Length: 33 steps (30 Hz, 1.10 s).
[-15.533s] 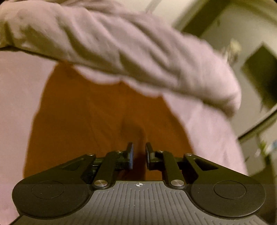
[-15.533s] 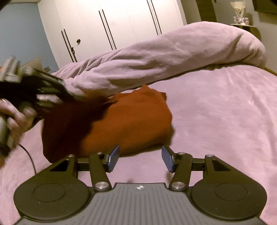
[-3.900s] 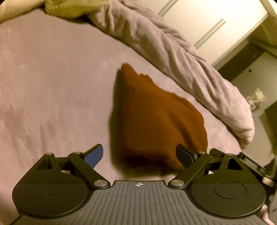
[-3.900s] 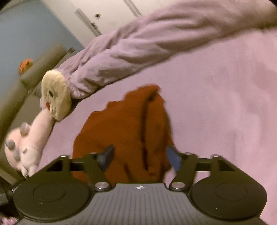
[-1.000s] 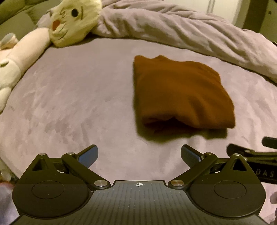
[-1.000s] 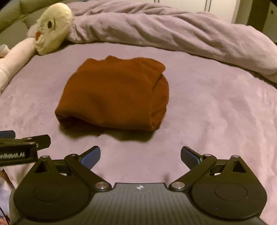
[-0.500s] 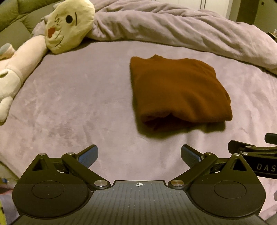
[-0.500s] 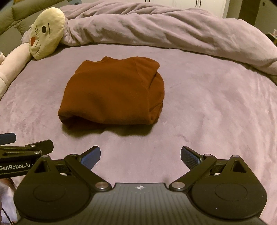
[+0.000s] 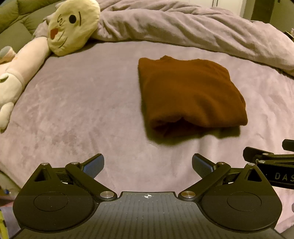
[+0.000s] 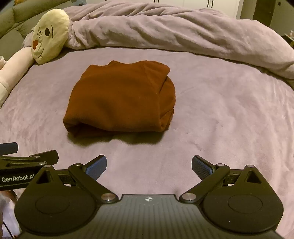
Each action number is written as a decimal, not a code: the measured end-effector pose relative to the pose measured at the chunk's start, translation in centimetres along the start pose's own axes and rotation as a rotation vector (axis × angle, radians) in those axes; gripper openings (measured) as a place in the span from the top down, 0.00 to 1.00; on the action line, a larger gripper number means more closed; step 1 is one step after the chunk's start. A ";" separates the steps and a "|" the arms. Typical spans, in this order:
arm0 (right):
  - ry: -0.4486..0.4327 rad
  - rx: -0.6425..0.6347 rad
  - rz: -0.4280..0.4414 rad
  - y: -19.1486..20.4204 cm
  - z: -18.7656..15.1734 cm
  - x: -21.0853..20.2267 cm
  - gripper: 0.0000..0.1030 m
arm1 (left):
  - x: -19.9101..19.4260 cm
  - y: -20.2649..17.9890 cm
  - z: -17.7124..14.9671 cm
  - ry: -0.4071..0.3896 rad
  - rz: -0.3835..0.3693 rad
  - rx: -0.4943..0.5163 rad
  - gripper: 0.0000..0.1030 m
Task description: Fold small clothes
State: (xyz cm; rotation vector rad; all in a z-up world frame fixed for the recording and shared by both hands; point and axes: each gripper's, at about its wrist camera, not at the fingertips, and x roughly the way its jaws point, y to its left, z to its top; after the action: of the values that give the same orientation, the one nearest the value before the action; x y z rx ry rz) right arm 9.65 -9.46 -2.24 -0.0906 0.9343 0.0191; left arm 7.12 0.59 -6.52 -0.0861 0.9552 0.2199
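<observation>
Bed (image 10: 229, 117) with mauve plush cover fills both views. Folded rust-brown garment (image 10: 121, 99) lies centre-frame, flat on cover. Bunched mauve duvet (image 10: 174, 31) runs across the upper frame. Cream plush toy (image 9: 71, 25) rests at upper left, head against the duvet.

A big bed (image 10: 229, 114) has a soft purple cover. White closet doors (image 10: 207, 3) stand behind it. Light is dim.
</observation>
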 end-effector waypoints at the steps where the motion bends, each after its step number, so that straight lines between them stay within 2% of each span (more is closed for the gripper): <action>1: 0.001 0.002 0.000 0.0 0.0 0.0 0.04 | 0.0 0.0 0.0 0.002 -0.001 -0.001 0.00; 33: 0.009 0.017 0.001 -0.6 0.3 -0.2 0.04 | 0.5 -0.4 0.1 0.025 -0.008 0.030 0.00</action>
State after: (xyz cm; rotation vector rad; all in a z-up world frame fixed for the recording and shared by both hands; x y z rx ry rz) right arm 9.83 -9.99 -1.88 -0.0747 0.9435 0.0118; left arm 7.56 0.29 -6.91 -0.0649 0.9828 0.1971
